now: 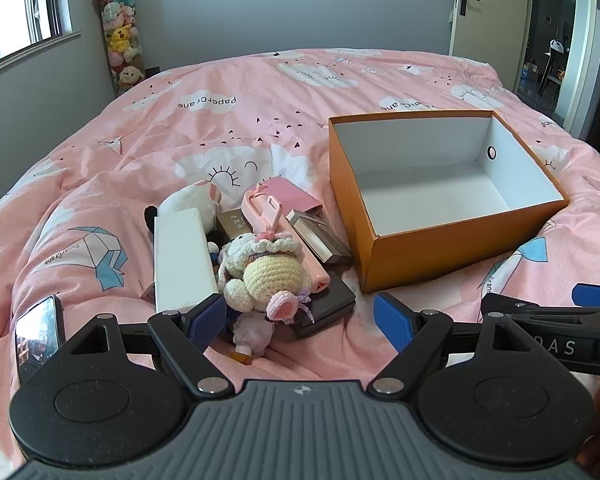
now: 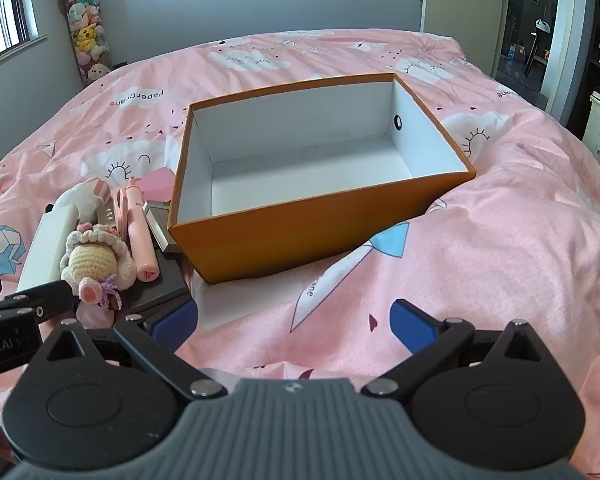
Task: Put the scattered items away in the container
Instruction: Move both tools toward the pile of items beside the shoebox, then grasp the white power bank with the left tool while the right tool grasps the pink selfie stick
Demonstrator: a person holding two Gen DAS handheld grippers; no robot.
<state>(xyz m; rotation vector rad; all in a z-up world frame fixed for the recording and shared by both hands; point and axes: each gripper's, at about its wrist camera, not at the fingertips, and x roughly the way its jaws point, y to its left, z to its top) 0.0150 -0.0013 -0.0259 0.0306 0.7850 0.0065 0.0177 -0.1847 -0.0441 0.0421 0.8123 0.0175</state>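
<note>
Starting from nothing packed, you have the orange box (image 2: 316, 224) sitting empty on the pink bed (image 2: 500, 240), and the clutter heaped just left of it, some of it touching its near wall. Both your left tongs (image 1: 304, 320) and right tongs (image 2: 296, 320) stand wide with nothing between them; the left pair is right at the near edge of the heap, the right pair hovers over bare bedding in front of the box.

The crochet doll (image 1: 266, 276) lies on top, nearest your left tongs. It looks soft and light, so squeeze across the round yellow head, where there is bulk to bite; the frills would likely slip. The pink stick (image 1: 288, 240) looks hard and smooth and may roll, so grip it mid-length, across its width. The long white box (image 1: 182, 256) seems stiff and light; take it across the narrow side. The plush toy (image 1: 196, 200) behind will squash, so grab deep.

By count: one doll, one plush, one pink stick, one white box, one pink card (image 1: 292, 196), one dark flat case (image 1: 324, 308), and at least two small boxes (image 1: 320, 240), partly buried, so the tally is uncertain. A phone (image 1: 40, 336) lies apart at far left.
</note>
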